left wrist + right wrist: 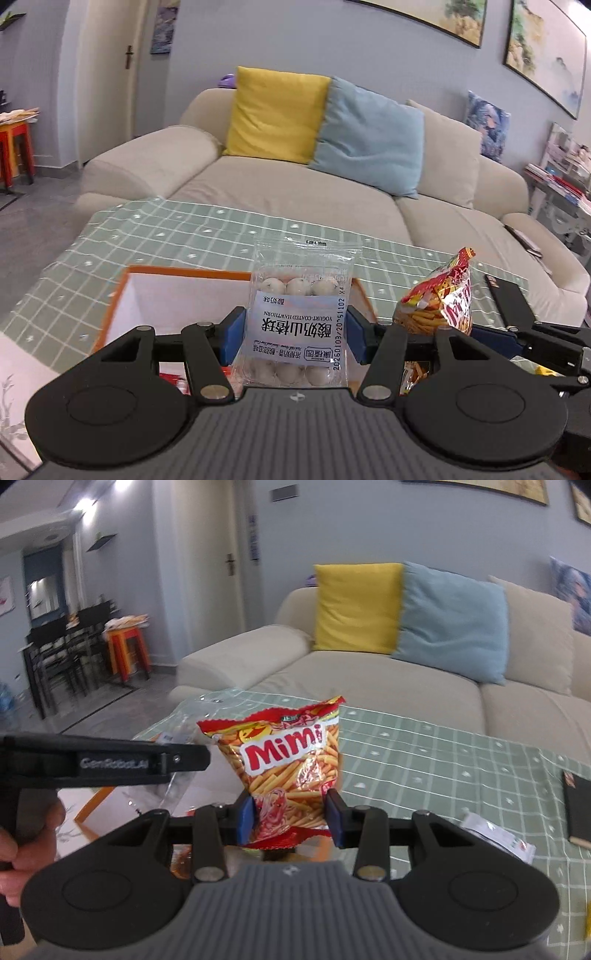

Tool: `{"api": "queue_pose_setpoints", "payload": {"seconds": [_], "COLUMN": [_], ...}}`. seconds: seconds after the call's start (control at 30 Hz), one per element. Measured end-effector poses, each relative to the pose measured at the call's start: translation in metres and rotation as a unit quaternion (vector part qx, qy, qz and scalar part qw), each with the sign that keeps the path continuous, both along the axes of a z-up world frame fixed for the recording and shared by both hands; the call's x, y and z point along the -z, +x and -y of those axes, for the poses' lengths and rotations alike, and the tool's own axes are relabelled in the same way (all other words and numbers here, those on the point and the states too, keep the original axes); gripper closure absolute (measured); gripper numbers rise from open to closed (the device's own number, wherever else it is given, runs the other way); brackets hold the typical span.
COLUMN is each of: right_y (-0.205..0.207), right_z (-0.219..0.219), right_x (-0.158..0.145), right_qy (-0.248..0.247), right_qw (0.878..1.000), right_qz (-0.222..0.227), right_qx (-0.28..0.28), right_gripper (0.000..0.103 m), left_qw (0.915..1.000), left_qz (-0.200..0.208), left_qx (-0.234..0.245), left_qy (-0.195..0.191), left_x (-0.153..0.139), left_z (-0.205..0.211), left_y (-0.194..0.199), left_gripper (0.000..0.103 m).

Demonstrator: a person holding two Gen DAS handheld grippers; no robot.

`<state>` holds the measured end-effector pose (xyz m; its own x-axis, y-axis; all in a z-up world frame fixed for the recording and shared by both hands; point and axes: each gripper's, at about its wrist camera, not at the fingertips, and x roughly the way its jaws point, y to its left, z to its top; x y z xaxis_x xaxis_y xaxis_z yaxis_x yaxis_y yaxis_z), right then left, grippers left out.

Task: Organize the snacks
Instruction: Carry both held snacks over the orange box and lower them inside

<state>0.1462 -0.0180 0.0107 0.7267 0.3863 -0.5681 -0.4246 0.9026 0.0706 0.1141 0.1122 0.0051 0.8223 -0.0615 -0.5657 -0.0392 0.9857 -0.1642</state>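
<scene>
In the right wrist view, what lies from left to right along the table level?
Person's hand → left gripper → Mimi snack bag → white packet → black notebook.

Beige sofa (295, 192); yellow cushion (275, 112); blue cushion (373, 134); red stool (127, 648)

A clear packet of yogurt-coated hawthorn balls (301, 317), with a pale blue label and white balls showing, is held upright above the near edge of an orange-rimmed white box (122, 295). To its right, a red and yellow Mimi snack bag (291, 764) is held upright, crumpled at its base.
</scene>
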Motion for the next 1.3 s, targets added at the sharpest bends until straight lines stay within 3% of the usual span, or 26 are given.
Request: {"api": "queue_pose_setpoints", "payload": {"seconds": [0.33,0.83,1.0,1.3], "right_y": [0.025,0.074,0.087,0.102], "right_z": [-0.051,-0.096,-0.105,-0.114], "right_x": [0.021,0.065,0.081,0.101], "right_qy": [-0.062,-0.172,-0.210,-0.261], "right_qw": [0.997,0.983,0.975,0.963], "right_qz": [-0.010,-0.029,-0.034,-0.034], "right_qx": [-0.047,-0.063,-0.062,-0.066], "right_gripper": [0.065,0.065,0.065,0.065], "left_qw": [0.9980,0.9902,0.9839,0.9647], "left_qz": [-0.040,-0.105,-0.129,-0.196], "left_qx": [-0.027,-0.034,-0.040,-0.052], "left_qy": [0.041,0.085,0.117,0.168], "left_x": [0.015,0.062,0.074,0.095], "left_z": [-0.030,-0.052,-0.050,-0.046], "left_y": [0.009,0.041,0.053,0.072], "left_gripper": [0.039,0.039,0.038,0.037]}}
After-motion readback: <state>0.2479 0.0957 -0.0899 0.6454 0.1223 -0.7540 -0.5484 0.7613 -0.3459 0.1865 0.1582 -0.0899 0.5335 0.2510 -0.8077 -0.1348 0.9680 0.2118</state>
